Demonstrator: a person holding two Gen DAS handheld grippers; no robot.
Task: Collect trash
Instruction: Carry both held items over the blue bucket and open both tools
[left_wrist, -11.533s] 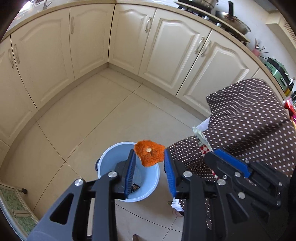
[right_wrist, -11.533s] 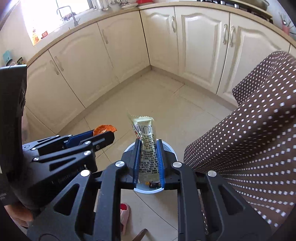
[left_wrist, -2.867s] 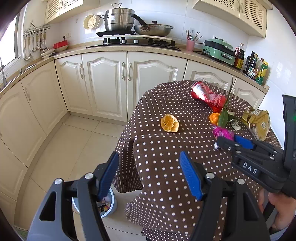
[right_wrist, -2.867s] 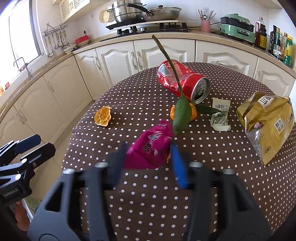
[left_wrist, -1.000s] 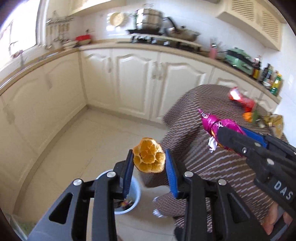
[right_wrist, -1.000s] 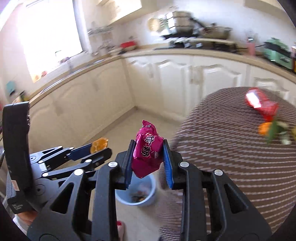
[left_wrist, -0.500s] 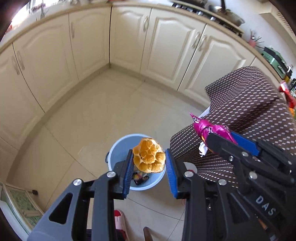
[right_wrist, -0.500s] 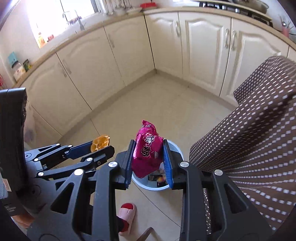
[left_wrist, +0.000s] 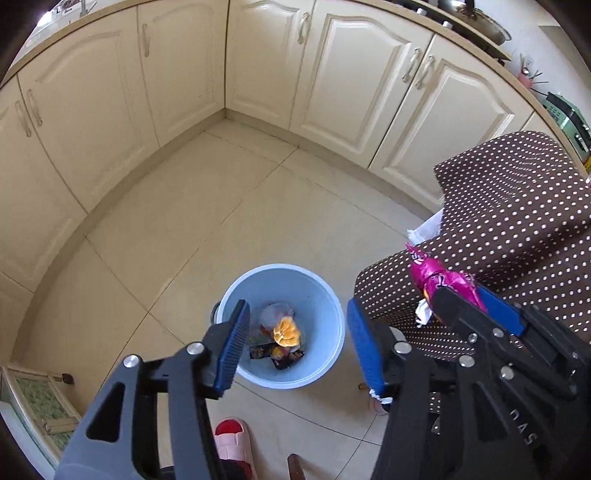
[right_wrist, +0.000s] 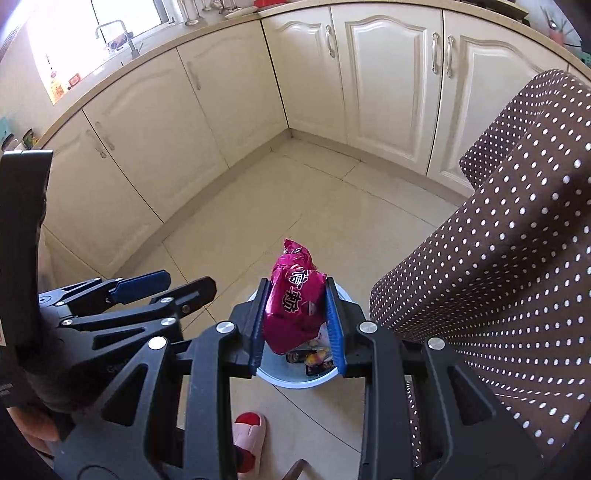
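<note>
Hovering over blue bin (left_wrist: 334, 314), left gripper (left_wrist: 295, 343) wide open, empty | right gripper (right_wrist: 297, 325) clamped on pink wrapper (right_wrist: 293, 306) above bin's near rim | orange peel (left_wrist: 285, 331) inside bin | risk: off-centre release dropping wrapper onto tiled floor (left_wrist: 207, 221) | dotted tablecloth (right_wrist: 498, 240) right; cream cabinets (right_wrist: 384, 74) beyond

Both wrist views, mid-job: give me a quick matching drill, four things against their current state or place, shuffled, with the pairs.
Things:
1. left gripper
2. right gripper
3. orange peel
4. pink slipper

States:
A. lying in the blue bin
B. on the floor tiles, near the bin
C. open, empty, above the bin
D. clamped on the magenta wrapper

Pairs: 1-C, 2-D, 3-A, 4-B
</note>
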